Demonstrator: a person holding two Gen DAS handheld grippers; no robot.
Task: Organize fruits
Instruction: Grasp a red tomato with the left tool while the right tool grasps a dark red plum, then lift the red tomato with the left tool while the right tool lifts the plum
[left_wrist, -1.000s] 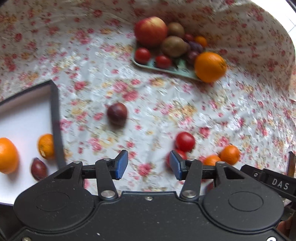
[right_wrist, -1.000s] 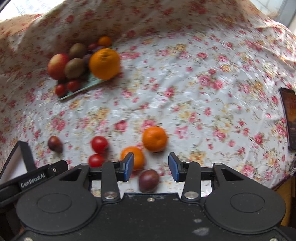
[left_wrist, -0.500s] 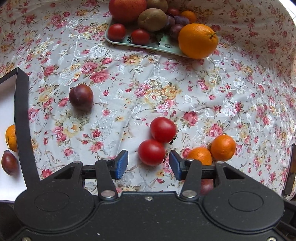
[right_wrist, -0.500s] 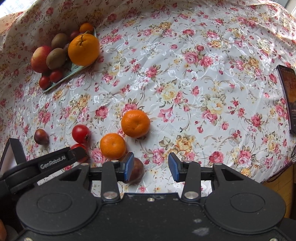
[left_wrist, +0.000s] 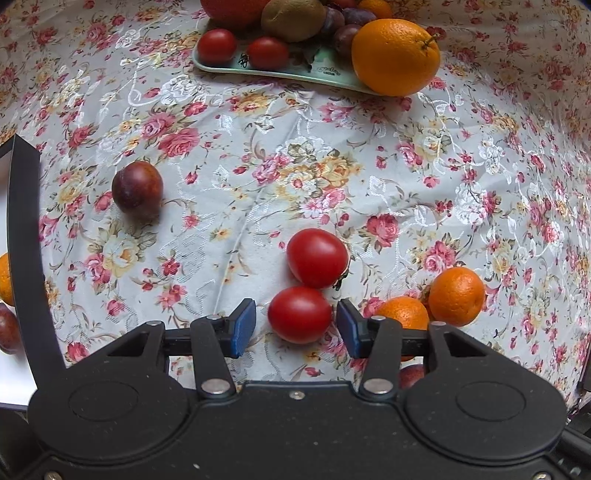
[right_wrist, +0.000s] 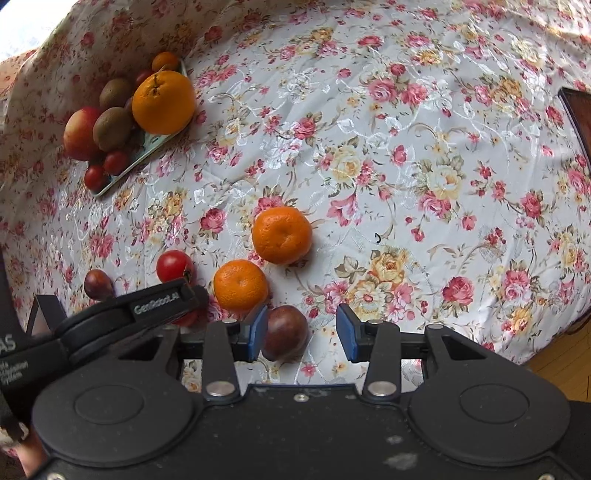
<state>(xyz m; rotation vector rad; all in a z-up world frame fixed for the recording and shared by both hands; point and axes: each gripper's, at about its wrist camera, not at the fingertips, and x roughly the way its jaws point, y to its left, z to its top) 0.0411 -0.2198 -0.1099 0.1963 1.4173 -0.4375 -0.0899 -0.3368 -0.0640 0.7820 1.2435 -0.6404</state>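
My left gripper (left_wrist: 296, 326) is open, and a red tomato (left_wrist: 299, 315) lies between its blue pads without being squeezed. A second tomato (left_wrist: 317, 257) rests just beyond it. Two mandarins (left_wrist: 456, 296) lie to the right, and a dark plum (left_wrist: 137, 189) sits far left. In the right wrist view my right gripper (right_wrist: 302, 334) is open around another dark plum (right_wrist: 284, 332), which sits against the left pad. Two mandarins (right_wrist: 281, 235) lie ahead of it. The left gripper's body (right_wrist: 129, 308) crosses this view at the left.
A green tray (left_wrist: 280, 68) at the back holds a big orange (left_wrist: 396, 56), kiwis, tomatoes, plums and an apple. A black-rimmed white box (left_wrist: 26, 258) at the left holds an orange and a plum. A dark phone (right_wrist: 578, 114) lies at the table's right edge.
Both grippers moved forward and down towards the loose fruit. The near tomato now sits between the left pads, and the dark plum between the right pads. Both stayed open.
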